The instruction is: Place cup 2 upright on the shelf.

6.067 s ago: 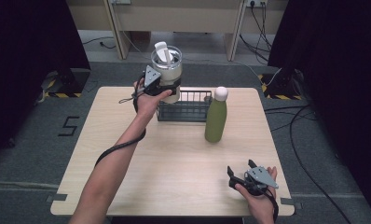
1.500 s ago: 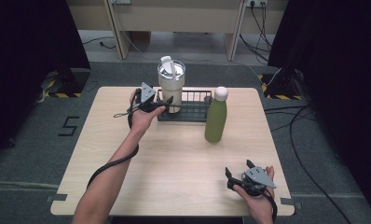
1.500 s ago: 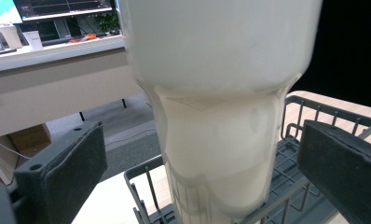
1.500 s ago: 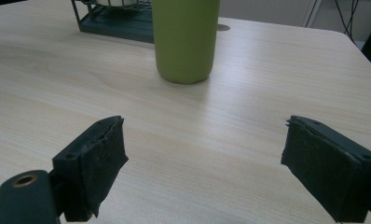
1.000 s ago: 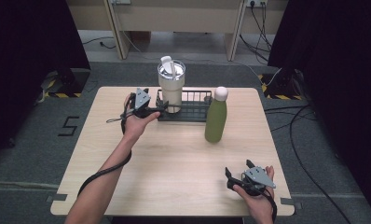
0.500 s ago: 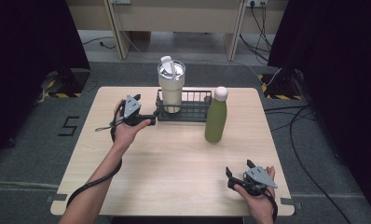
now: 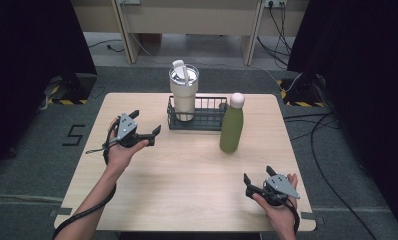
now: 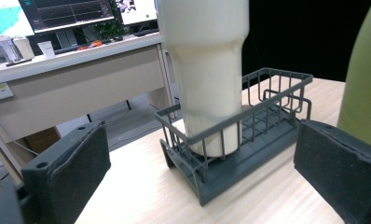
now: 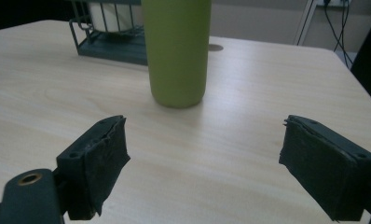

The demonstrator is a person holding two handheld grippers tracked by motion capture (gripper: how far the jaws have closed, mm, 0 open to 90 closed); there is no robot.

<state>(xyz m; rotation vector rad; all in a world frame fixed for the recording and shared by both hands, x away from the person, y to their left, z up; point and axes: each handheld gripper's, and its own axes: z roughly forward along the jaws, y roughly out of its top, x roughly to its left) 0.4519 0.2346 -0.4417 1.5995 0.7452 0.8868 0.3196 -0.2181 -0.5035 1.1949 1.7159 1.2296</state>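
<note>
Item: green bottle [image 7: 231, 125], standing upright on the bench [image 7: 187, 190], long axis vertical, just beside the near right corner of the wire basket [image 7: 202, 117].

Item: cream tumbler [image 7: 183, 92], upright inside the basket at its left end.

Left tongs [image 7: 149, 134]: held above the bench to the left of the basket, near it, pointing toward it. Jaws stood wide apart with nothing between them; they had just been closing slightly.

Right tongs [image 7: 247, 182]: rested at the bench's near edge, on the near side of the basket and well apart from it. Jaws stood open and empty; they had just been closing partway. In the right gripper view the bottle [image 9: 176, 51] stood straight ahead between the pads [image 9: 106, 158].

Judgement: the bottle lay squarely on the right tongs' line; a level approach across its upright body would suit that hand.
</note>
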